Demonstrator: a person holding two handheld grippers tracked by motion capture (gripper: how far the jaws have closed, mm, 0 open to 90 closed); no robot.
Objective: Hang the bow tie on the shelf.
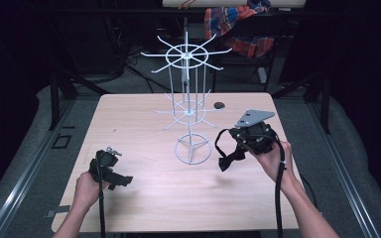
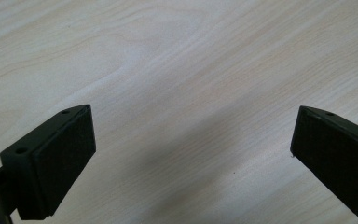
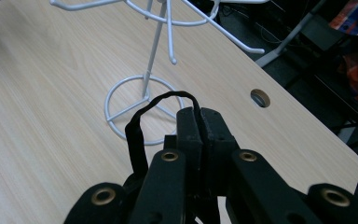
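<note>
1. High view: one white wire rack with two tiers of hooked arms stands on the wooden counter. The right claw hovers just right of the rack's ring base, closed on one black strap that loops out and hangs below it. The left claw rests low near the counter's front left, well apart from the rack. Count: one rack, one strap, two claws.

2. Left gripper view: the left claw stands wide open with nothing between its jaws, just bare counter below.

3. Right gripper view: the right claw is shut tight on the black strap, whose loop arches out to the left. The rack rises just beyond, its ring base near the loop.

4. Risk, as I judge it: the limp loop may sag shut or twist, so it could miss a hook tip. A sideways nudge on an arm could spin the tier or tip the light rack, since the left claw steadies nothing.
</note>
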